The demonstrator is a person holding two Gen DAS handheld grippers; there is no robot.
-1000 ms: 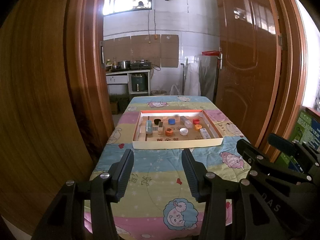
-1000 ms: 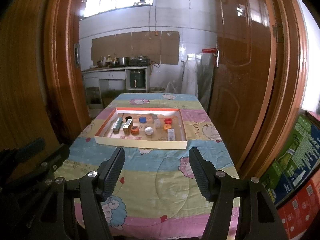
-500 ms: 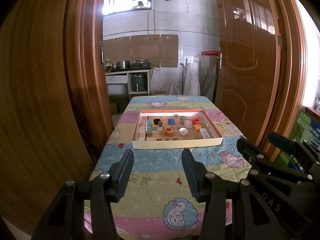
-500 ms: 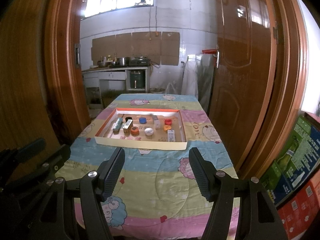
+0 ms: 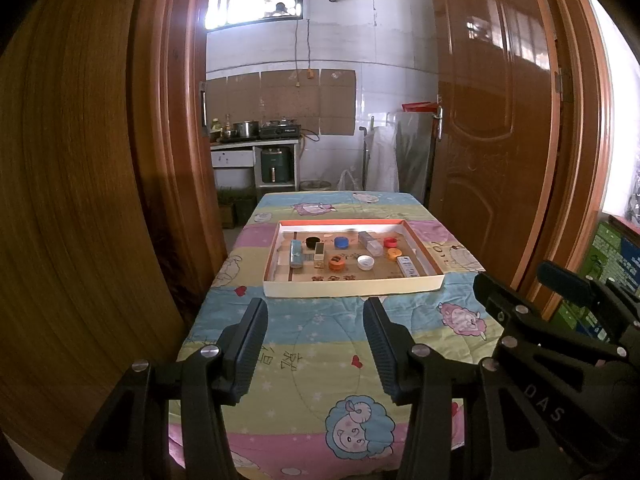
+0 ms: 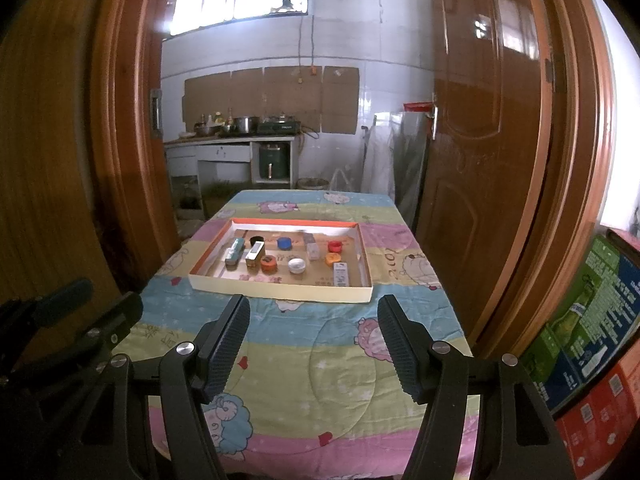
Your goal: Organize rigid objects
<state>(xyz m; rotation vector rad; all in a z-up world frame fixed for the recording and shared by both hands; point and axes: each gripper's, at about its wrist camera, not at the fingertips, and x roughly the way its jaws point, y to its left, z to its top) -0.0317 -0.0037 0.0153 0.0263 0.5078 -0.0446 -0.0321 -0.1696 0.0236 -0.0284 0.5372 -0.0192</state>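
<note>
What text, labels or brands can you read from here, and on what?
"DAS": on the body of the right gripper, seen from the left wrist.
Chinese characters on the tablecloth: not legible to me.
Print on the tray floor, small boxes inside, and green cartons: too small.

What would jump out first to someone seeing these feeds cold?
Probably the shallow cardboard tray lying mid-table on the pastel cartoon tablecloth, dotted with small things such as a blue cap, an orange cap and a white cap. Next, the left gripper and right gripper, both open and empty, hanging over the table's near end, short of the tray.
</note>
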